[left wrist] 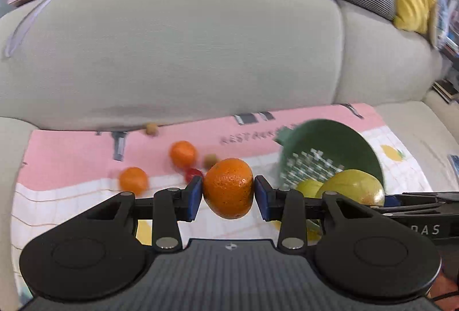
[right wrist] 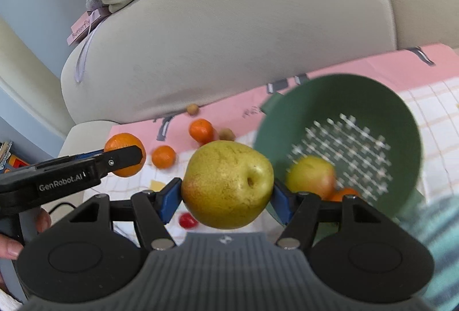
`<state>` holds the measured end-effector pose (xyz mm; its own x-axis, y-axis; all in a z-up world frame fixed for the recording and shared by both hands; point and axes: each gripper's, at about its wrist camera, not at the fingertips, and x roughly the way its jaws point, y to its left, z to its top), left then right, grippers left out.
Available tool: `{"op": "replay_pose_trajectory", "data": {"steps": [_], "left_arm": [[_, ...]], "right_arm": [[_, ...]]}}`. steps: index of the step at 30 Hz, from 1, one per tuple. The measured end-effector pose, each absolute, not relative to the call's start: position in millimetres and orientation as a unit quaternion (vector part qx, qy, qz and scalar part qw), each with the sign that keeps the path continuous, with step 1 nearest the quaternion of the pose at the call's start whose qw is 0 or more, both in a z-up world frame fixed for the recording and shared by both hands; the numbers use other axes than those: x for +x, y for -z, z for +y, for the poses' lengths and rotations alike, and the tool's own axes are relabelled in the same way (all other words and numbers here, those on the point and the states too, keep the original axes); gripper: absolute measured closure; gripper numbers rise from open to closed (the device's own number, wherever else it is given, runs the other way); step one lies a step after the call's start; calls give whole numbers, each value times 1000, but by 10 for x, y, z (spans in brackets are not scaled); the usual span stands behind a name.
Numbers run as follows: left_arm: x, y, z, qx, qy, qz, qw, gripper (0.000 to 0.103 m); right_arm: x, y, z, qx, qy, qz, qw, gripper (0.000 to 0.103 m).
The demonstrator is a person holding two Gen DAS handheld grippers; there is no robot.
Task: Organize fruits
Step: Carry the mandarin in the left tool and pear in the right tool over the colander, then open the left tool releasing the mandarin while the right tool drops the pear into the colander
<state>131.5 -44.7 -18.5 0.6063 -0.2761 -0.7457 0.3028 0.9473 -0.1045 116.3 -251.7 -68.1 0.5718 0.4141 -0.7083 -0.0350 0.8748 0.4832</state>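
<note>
Your left gripper [left wrist: 228, 192] has its blue pads clamped on a round orange mandarin [left wrist: 228, 187]; your right gripper [right wrist: 226, 190] pinches a yellow-green pear [right wrist: 226, 184], both angled downward.

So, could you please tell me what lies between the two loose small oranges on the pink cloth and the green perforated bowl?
In the right wrist view, a small brownish round fruit lies between the two loose small oranges and the green perforated bowl.
</note>
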Motion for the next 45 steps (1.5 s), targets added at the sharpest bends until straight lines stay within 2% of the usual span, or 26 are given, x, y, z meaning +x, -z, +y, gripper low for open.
{"op": "replay_pose_trajectory", "data": {"steps": [16,27,38,45], "left_arm": [[1265,431,-1229,75,240,437,864,59],[1600,603,-1632,145,239,451,848,59],[1944,873,-1917,206,224,468,829,59],[2050,987,-2029,222,226,480,818,59]], "right_arm": [[800,869,-3128,180,-53,435,881,40],[1214,1092,-3076,75,-37,427,900,40],[1579,1357,-2991,12,-35,437,899,40],[1690,1487,-2985,11,-34,451,892,40]]}}
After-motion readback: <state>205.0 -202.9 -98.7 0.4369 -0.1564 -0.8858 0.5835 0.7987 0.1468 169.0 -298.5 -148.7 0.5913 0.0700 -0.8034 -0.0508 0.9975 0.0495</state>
